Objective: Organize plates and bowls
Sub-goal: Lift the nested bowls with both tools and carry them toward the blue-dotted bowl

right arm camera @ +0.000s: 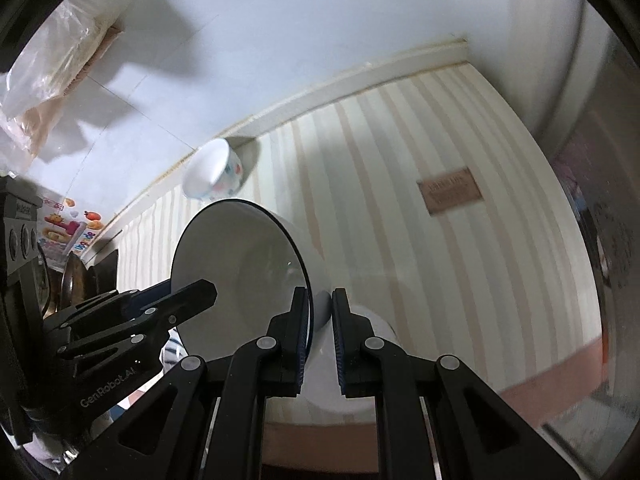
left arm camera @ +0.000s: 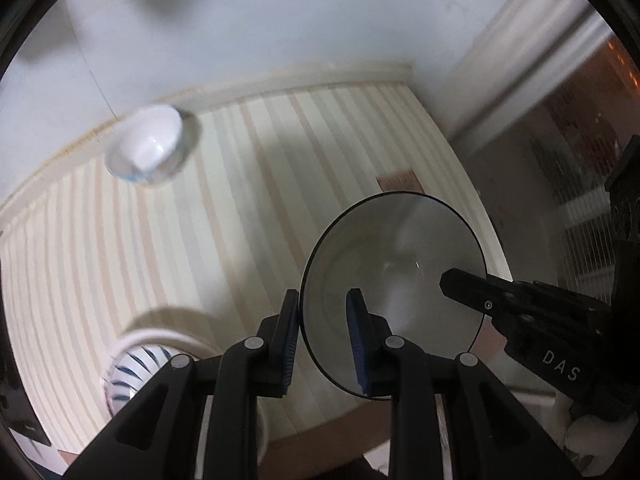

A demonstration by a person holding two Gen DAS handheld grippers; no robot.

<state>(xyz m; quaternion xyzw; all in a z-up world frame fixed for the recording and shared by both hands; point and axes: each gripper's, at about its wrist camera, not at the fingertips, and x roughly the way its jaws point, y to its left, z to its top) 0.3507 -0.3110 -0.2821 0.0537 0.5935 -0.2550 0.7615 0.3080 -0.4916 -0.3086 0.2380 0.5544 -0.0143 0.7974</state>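
White bowl held between both hand-held grippers above the striped surface.

Its rim is pinched on opposite sides by the left hand-held gripper and right hand-held gripper; a patterned bowl is seen well beyond.

The far bowl is blurred; the striped bowl sits half-hidden.

A table covered in a cream-and-beige striped cloth carries the dishes. Near its far edge, by the wall, sits a small white bowl with coloured spots. At the near edge rests a white bowl with dark blue stripes. A brown rectangular label lies flat toward the right edge.
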